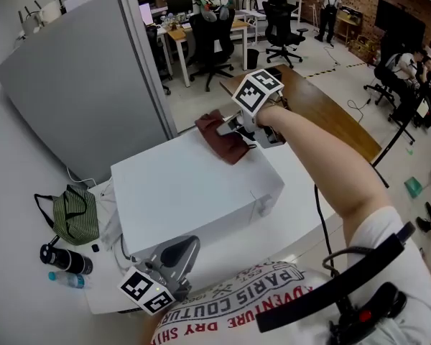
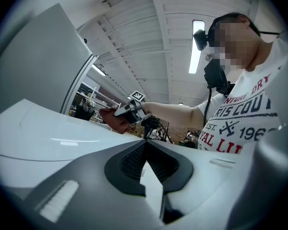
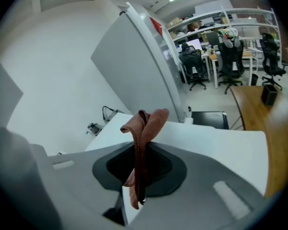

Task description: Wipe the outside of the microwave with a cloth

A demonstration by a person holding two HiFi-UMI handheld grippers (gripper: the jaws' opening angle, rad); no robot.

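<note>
Two grippers are showing. One, the right gripper [image 1: 238, 130], is squeezing its jaws tight on the one brown cloth [image 1: 219, 142]. It is holding the cloth at the 1 o'clock corner of the one white microwave [image 1: 187, 192], on its top. At the microwave's 6 o'clock, the left gripper [image 1: 181, 250] is hanging with jaws pressed together, holding nothing. One green bag [image 1: 75, 214] is lying at 9 o'clock.
</note>
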